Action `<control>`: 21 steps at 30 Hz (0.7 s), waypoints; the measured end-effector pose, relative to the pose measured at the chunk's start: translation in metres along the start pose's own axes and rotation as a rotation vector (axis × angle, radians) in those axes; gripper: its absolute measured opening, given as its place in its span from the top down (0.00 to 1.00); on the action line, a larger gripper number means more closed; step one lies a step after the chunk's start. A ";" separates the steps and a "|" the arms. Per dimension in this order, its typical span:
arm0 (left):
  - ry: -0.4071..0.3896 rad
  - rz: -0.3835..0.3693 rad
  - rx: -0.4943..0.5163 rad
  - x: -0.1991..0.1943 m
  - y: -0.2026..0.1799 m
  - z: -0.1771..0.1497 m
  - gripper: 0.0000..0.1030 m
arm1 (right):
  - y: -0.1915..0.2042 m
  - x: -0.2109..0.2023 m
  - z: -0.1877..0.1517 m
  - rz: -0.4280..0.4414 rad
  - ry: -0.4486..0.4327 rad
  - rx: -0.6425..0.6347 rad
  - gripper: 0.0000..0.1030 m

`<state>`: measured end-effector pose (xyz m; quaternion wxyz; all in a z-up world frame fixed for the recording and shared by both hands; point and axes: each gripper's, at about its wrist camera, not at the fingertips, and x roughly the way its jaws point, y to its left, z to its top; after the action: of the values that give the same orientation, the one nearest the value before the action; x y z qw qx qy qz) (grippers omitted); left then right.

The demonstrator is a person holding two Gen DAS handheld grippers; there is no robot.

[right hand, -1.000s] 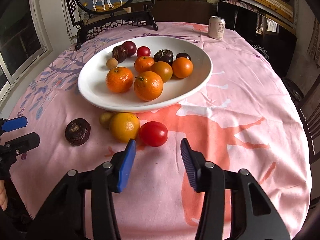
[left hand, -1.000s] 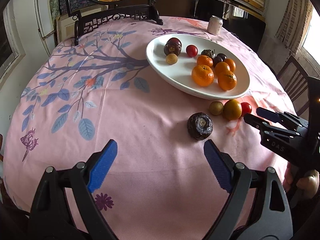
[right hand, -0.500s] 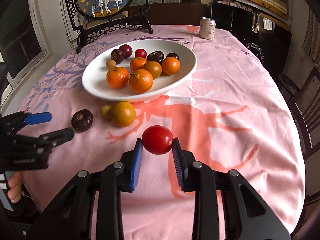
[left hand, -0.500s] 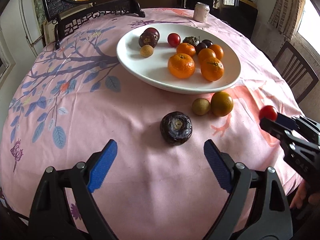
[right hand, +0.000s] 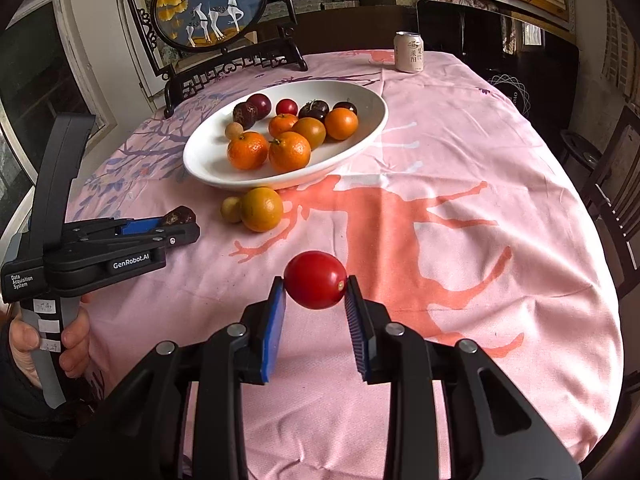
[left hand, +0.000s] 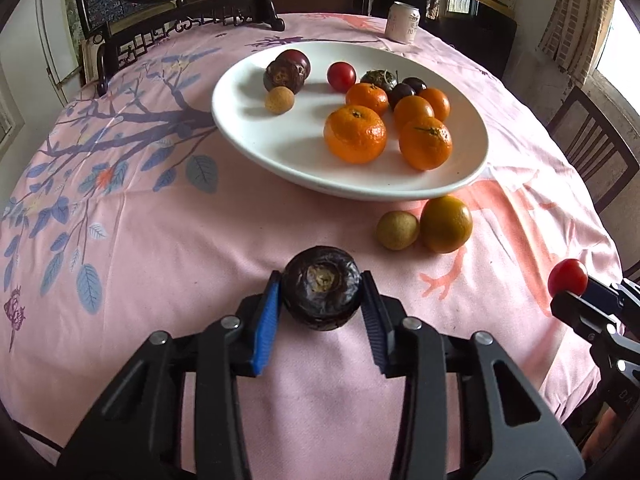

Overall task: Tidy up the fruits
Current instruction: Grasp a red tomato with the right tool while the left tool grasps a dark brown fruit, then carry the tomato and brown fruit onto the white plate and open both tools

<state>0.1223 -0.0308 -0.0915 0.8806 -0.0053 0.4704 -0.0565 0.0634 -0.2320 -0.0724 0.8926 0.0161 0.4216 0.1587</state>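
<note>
White plate [left hand: 256, 148] holds oranges, tomato; left tongs [left hand: 320, 304] grip mangosteen [left hand: 322, 294], right tongs [right hand: 316, 300] tomato [right hand: 315, 280].

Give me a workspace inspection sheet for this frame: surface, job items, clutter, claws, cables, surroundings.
Surface: round table under a pink printed tablecloth, slightly wrinkled.
Job's things: white oval plate holding oranges, dark fruits, a red one and a small tan one. Off the plate, beside its near rim: greenish orange and small tan fruit, side by side.
Clutter: drink can standing at the far edge.
Claws: left claw closed around the dark wrinkled fruit, low at the cloth. Right claw shut on the red tomato, raised above the cloth.
Cables: nothing seen.
Surroundings: framed deer screen on a dark carved stand, wooden chair, shelves behind.
</note>
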 end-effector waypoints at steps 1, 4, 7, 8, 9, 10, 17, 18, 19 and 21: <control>-0.006 -0.007 -0.006 -0.004 0.002 0.000 0.62 | 0.002 -0.001 0.001 0.000 -0.004 -0.003 0.70; -0.026 -0.022 -0.012 -0.017 0.007 -0.001 0.62 | 0.008 -0.002 0.004 0.001 -0.011 -0.011 0.70; -0.043 -0.039 -0.012 -0.029 0.009 -0.003 0.62 | 0.013 -0.002 0.007 0.004 -0.013 -0.016 0.70; -0.049 -0.044 -0.012 -0.032 0.010 -0.003 0.62 | 0.014 -0.003 0.008 0.003 -0.014 -0.019 0.70; -0.055 -0.048 -0.011 -0.036 0.011 -0.004 0.62 | 0.016 -0.003 0.008 0.002 -0.014 -0.022 0.70; -0.060 -0.051 -0.010 -0.039 0.011 -0.004 0.62 | 0.018 -0.003 0.009 0.001 -0.015 -0.025 0.70; -0.083 -0.052 -0.008 -0.050 0.018 0.003 0.62 | 0.024 -0.002 0.019 0.001 -0.021 -0.036 0.70; -0.084 -0.054 -0.010 -0.050 0.020 0.008 0.62 | 0.024 -0.001 0.023 0.002 -0.023 -0.038 0.70; -0.087 -0.056 -0.011 -0.050 0.021 0.014 0.62 | 0.023 0.001 0.027 0.001 -0.028 -0.041 0.70; -0.096 -0.040 -0.007 -0.047 0.024 0.030 0.62 | 0.022 0.005 0.039 -0.008 -0.042 -0.046 0.70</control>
<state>0.1236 -0.0036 -0.0377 0.9009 -0.0202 0.4276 -0.0721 0.0897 -0.2055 -0.0478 0.9020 -0.0029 0.3992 0.1646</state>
